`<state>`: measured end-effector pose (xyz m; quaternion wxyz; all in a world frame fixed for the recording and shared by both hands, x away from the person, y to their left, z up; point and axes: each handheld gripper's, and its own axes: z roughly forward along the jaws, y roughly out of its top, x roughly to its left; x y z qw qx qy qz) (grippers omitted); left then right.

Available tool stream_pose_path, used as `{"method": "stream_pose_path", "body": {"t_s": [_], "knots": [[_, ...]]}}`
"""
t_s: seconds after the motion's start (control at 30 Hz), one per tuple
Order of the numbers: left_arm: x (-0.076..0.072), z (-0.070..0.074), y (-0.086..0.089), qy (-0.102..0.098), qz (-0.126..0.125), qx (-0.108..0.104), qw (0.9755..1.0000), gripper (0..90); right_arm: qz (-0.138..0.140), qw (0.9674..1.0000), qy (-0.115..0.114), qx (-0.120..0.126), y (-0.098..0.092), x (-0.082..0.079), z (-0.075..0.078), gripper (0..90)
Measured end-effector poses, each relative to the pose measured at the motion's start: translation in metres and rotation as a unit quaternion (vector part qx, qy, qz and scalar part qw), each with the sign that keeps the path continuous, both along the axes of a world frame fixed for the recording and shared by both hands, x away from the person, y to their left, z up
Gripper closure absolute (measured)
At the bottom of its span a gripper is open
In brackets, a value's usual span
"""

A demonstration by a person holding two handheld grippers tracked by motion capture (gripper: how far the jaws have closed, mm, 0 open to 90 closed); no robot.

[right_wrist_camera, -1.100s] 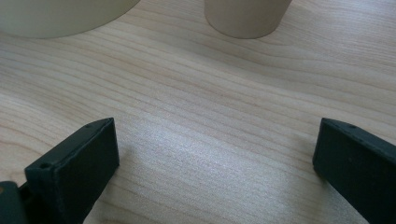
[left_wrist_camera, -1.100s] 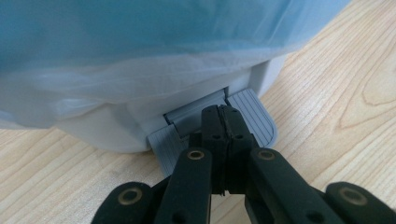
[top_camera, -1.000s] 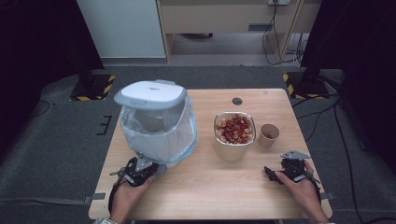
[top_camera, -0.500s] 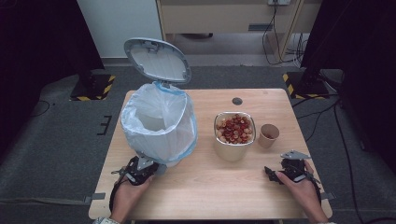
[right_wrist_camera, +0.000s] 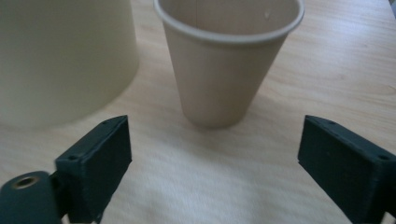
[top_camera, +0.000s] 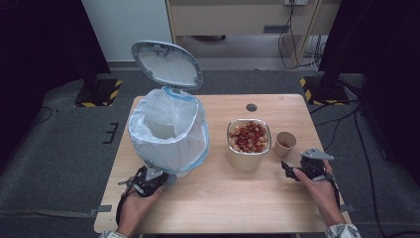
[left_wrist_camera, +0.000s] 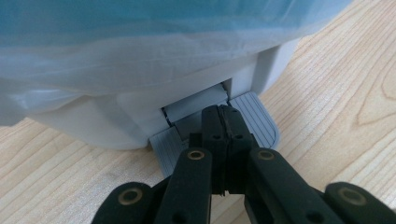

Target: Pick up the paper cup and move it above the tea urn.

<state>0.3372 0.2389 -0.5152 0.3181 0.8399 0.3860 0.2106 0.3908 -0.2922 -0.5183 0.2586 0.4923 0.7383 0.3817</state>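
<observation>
A white pedal bin (top_camera: 168, 131) lined with a pale blue bag stands on the left half of the table, its lid (top_camera: 167, 64) swung up and back. My left gripper (top_camera: 157, 176) is at the bin's foot. In the left gripper view it (left_wrist_camera: 224, 116) is shut, its tips resting on the grey ribbed pedal (left_wrist_camera: 257, 122). A small brown paper cup (right_wrist_camera: 229, 60) stands upright just ahead of my right gripper (right_wrist_camera: 215, 154), which is open and holds nothing. From above, the cup (top_camera: 286, 144) sits close beyond that gripper (top_camera: 289, 168).
A cream bowl (top_camera: 248, 158) of red and pale pieces stands left of the cup; its wall (right_wrist_camera: 60, 56) rises at the left of the right gripper view. The wooden table (top_camera: 223, 208) has a dark round hole (top_camera: 251, 107) near its far edge.
The bin's lid went from shut to fully raised. Both hands and grippers have stayed where they were.
</observation>
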Motion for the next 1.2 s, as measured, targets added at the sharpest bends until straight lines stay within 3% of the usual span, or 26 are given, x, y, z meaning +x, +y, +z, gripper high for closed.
{"method": "stream_pose_path", "body": {"t_s": [0.2,0.47,0.97,1.2], "knots": [[0.0,0.0,0.0,-0.001,0.0,0.001,1.0,89.0,0.0,0.9997,-0.016,0.019,0.005,0.018,0.006,11.5],[0.0,0.0,0.0,-0.001,-0.002,0.003,1.0,89.0,0.0,0.9995,-0.01,0.028,0.009,0.039,0.011,10.2],[0.0,0.0,0.0,-0.001,0.0,0.001,1.0,88.9,-0.006,0.9992,-0.012,0.037,0.018,0.056,0.009,11.4],[0.0,0.0,0.0,-0.001,0.0,0.0,1.0,88.9,-0.01,0.9994,-0.017,0.03,0.02,0.058,0.005,15.2]]}}
